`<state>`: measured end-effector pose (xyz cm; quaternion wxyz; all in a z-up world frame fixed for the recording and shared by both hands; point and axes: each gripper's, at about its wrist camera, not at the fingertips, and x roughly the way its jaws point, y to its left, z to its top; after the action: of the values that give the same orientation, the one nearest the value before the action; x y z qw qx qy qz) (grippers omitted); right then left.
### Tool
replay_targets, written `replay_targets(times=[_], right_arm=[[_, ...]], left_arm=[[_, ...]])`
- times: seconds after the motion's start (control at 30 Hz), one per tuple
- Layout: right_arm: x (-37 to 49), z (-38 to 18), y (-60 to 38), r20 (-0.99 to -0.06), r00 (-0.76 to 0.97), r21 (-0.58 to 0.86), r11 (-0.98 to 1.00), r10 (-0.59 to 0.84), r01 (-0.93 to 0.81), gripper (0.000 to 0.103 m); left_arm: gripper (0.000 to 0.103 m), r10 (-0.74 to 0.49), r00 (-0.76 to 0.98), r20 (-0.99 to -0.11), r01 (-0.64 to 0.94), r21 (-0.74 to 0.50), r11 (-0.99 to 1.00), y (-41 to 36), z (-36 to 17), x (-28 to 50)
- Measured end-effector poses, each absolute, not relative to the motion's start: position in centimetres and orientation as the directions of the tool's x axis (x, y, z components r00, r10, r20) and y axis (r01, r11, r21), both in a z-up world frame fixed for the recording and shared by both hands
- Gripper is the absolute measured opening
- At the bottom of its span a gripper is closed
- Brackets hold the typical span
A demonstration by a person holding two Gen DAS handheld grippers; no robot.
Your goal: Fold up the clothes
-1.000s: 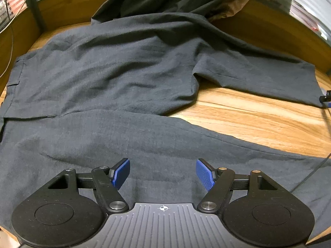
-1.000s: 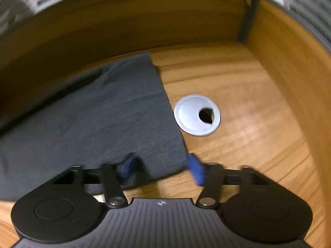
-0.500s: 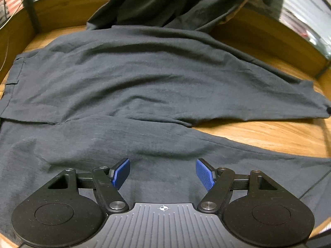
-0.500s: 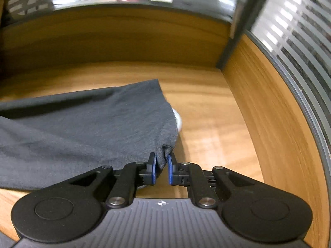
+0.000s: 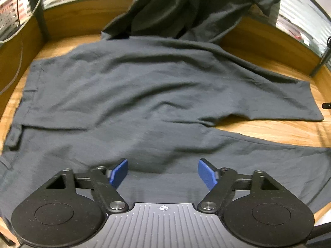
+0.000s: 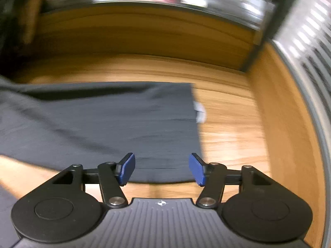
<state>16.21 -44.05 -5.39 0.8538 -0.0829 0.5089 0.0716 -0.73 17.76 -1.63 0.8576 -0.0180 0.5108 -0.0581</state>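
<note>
Dark grey trousers lie spread across the wooden table, waistband to the left, both legs running to the right. My left gripper hovers above the near leg, its blue pads apart and still opening, nothing between them. In the blurred right wrist view the far leg's cuff end lies flat on the wood. My right gripper hangs above the cuff's near corner, jaws opening, with no cloth between the pads.
More dark clothing is heaped against the table's raised wooden back wall. A white round cable grommet peeks out at the cuff's right edge. Wooden side walls close in the table on the right.
The right gripper, shut on the cuff corner half a second ago, has let it go and the cuff now lies flat. The far trouser leg has been pulled straighter. The left gripper has drawn back and risen.
</note>
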Motion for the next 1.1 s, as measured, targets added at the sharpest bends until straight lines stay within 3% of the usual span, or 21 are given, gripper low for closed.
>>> replay_targets(times=[0.2, 0.3, 0.5, 1.03, 1.07, 1.1], right_arm=[[15.0, -3.0, -36.3, -0.882, 0.44, -0.017, 0.92, 0.171, -0.391, 0.066], [14.4, -2.1, -31.7, -0.871, 0.427, 0.008, 0.877, 0.242, -0.481, 0.079], [14.5, -0.8, -23.3, -0.847, 0.421, 0.013, 0.805, 0.324, -0.593, 0.079], [20.7, -2.4, -11.9, -0.884, 0.36, -0.037, 0.722, 0.3, -0.691, 0.071], [21.2, -2.9, -11.2, -0.89, 0.346, -0.036, 0.709, 0.298, -0.704, 0.069], [21.8, -3.3, -10.5, -0.898, 0.329, -0.035, 0.698, 0.292, -0.715, 0.06]], left_arm=[[0.084, -0.12, 0.494, -0.861, 0.196, -0.024, 0.98, 21.9, 0.0, 1.0], [0.084, -0.123, 0.5, -0.857, 0.252, 0.008, 0.968, 24.3, 0.5, 2.5], [0.085, -0.104, 0.511, -0.853, 0.338, 0.089, 0.937, 28.8, 1.2, 6.6], [0.087, -0.059, 0.512, -0.857, 0.321, 0.128, 0.938, 36.1, -0.8, 19.8], [0.087, -0.05, 0.514, -0.857, 0.327, 0.141, 0.934, 36.2, -1.2, 20.5], [0.088, -0.04, 0.521, -0.853, 0.328, 0.157, 0.931, 36.3, -1.6, 21.1]])
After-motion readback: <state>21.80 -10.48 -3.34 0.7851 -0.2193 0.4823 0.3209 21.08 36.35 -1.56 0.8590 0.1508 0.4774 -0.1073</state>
